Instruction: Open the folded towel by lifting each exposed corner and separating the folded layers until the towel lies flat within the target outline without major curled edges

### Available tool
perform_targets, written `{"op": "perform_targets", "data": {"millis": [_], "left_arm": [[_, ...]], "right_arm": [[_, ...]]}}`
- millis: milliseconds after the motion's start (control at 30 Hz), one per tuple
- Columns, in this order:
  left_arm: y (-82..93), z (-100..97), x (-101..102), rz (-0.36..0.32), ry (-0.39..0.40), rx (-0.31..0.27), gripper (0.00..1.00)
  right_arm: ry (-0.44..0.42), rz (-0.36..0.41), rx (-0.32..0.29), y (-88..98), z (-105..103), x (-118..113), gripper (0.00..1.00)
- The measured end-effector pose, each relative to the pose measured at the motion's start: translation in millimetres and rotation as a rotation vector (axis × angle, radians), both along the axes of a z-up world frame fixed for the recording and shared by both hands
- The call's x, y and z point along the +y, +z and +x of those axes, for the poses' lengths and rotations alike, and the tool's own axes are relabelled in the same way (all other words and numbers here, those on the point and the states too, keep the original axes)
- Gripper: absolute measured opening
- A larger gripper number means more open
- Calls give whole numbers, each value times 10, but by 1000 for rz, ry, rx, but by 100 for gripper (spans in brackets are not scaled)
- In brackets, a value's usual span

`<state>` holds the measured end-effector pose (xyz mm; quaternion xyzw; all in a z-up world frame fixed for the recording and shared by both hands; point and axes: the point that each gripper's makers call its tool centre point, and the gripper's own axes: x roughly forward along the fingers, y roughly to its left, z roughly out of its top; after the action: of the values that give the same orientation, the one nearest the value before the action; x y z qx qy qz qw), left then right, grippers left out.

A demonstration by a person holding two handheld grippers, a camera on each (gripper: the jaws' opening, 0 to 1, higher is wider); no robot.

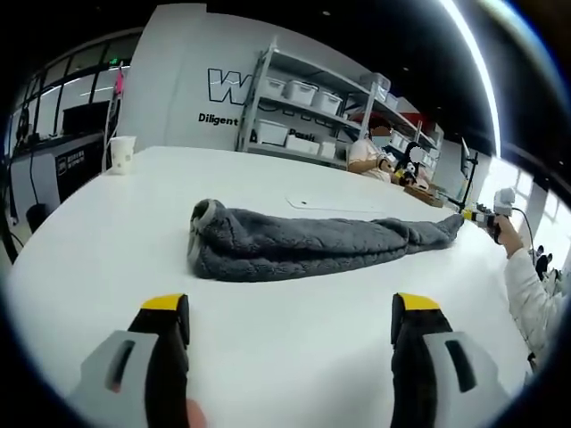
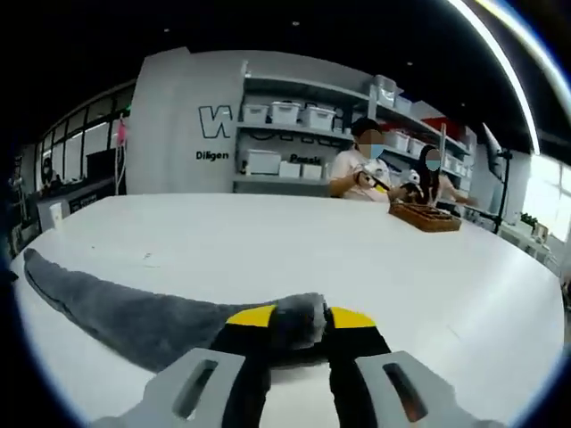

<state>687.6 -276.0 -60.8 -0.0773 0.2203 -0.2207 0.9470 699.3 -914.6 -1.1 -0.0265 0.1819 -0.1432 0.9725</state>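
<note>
Left gripper view: left hand-held gripper (image 1: 290, 316) gaping wide at bottom, holding nothing; grey towel (image 1: 303, 242) bunched long across mid-frame on the white surface (image 1: 294, 357). Best reaching for the rolled left end.

Right gripper view: right hand-held gripper (image 2: 292, 319) pinching the towel's corner, lower centre. Worth pulling outward steadily, low, to spread layers.
</note>
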Motion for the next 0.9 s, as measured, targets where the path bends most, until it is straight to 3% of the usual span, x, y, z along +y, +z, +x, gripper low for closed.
{"op": "perform_targets", "data": {"millis": [167,300,400,500,700,900], "left_arm": [[-9,-8,0,2,2,4,91],[-1,-14,-11,2,0,0,92],[-3,-20,-22,4,-3,1,92],[-7,-14,-22,5,-4,1,94],[48,1,-37,19,-11,-21,99],[71,33,-23,12,-12,-26,99]], "right_arm": [[-65,-2,45,-101,-70,-168,47],[-94,5,65,-124,-96,-201,84],[-96,-13,97,-128,-98,-177,98],[-45,10,120,-150,-61,-55,99],[13,-24,156,-119,-4,120,99],[80,-31,138,32,10,385,100]]}}
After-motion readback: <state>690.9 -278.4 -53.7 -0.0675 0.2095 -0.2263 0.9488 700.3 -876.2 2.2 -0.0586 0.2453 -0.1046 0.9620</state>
